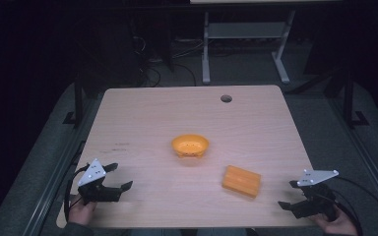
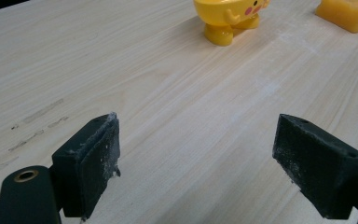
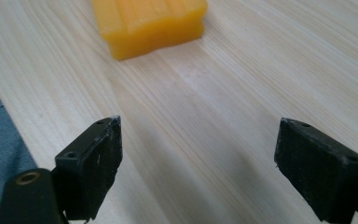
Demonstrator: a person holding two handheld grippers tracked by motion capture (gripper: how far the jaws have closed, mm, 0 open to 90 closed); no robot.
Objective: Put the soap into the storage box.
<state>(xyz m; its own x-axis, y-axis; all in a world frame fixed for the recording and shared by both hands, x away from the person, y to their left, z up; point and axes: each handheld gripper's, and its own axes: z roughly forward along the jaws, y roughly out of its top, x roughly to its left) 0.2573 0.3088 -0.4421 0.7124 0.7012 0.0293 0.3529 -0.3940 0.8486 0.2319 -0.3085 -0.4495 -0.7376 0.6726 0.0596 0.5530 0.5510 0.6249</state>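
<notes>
1. The orange block (image 1: pixel 241 181) nearest your right gripper (image 1: pixel 291 194) is a flat, rectangular slab with rounded edges and shallow lengthwise ridges on its top. It lies flat on the table (image 1: pixel 142 118), toward the near right part, turned a little askew to the table's edge.
2. In the right gripper view the same block (image 3: pixel 149 23) sits ahead of the jaws and to their left, well apart from them, with bare wood between.
3. The yellow-orange bowl (image 1: pixel 190 146) stands upright near the middle of the table, just beyond and to the left of the block, not touching it.
4. In the left gripper view the bowl (image 2: pixel 228 18) shows a moulded figure on its outside: small arms, pink cheeks and a short foot it stands on. The block's corner (image 2: pixel 349 14) appears to its right.
5. Count: one block, one bowl, two grippers.
6. The bowl is the one container; from above, its hollow looks empty apart from a few small dark marks that are too small to make out.
7. Your left gripper (image 1: pixel 118 178) rests at the near left of the table, its jaws spread wide and holding nothing; your hand (image 1: pixel 81 209) grips it from below.
8. Your right gripper sits at the near right corner, its jaws likewise spread wide with nothing between them.
</notes>
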